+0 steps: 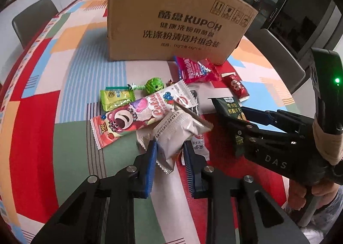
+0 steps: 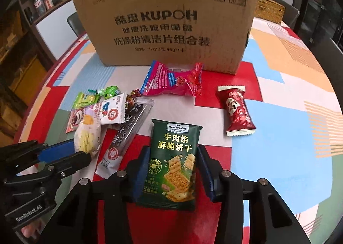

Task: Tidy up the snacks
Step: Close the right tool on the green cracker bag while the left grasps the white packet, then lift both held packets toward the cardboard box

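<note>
My left hand-held gripper [image 1: 169,147] is clamped on the white pastry packet [image 1: 180,132] and my right hand-held gripper [image 2: 172,171] pinches the green cracker bag [image 2: 173,164], both short of the cardboard box [image 2: 167,21] ahead; slippery film could slide loose.

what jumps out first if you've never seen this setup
The big brown cardboard box stands at the back of the bright patchwork tablecloth, with snacks scattered in front of it. Nearest the camera, the right gripper is clamped on a dark green cracker packet, while the left gripper pinches a pale wrapped snack beside the pile.
</note>
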`<act>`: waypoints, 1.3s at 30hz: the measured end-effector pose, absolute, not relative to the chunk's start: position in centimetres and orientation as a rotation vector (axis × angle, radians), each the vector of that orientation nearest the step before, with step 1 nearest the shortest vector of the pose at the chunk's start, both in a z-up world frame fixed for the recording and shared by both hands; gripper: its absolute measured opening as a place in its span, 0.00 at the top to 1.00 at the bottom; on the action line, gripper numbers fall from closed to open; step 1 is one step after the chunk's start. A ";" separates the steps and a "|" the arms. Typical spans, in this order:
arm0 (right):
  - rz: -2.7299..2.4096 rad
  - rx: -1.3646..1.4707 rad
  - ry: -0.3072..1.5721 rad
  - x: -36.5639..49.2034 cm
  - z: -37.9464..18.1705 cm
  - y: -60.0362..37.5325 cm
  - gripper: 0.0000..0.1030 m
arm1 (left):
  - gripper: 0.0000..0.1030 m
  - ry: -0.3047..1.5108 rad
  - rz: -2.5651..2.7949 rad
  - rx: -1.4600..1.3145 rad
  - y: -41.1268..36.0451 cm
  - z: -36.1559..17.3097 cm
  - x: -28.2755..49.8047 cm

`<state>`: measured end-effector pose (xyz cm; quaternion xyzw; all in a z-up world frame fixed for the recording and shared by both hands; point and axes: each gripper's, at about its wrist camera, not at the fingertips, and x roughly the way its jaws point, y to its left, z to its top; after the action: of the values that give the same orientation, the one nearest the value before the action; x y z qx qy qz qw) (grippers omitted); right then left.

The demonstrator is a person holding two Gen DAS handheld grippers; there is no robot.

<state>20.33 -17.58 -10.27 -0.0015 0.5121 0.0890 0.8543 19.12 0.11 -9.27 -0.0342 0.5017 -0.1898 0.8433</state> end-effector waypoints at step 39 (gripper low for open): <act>0.215 0.019 1.053 20.0 -9.3 -17.9 0.56 | 0.68 1.033 -0.548 0.133 -3.4 -9.3 22.0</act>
<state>20.03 -17.92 -9.31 0.0092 0.5014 0.1024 0.8591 21.99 -3.39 -9.31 0.0628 0.4873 -0.2583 0.8318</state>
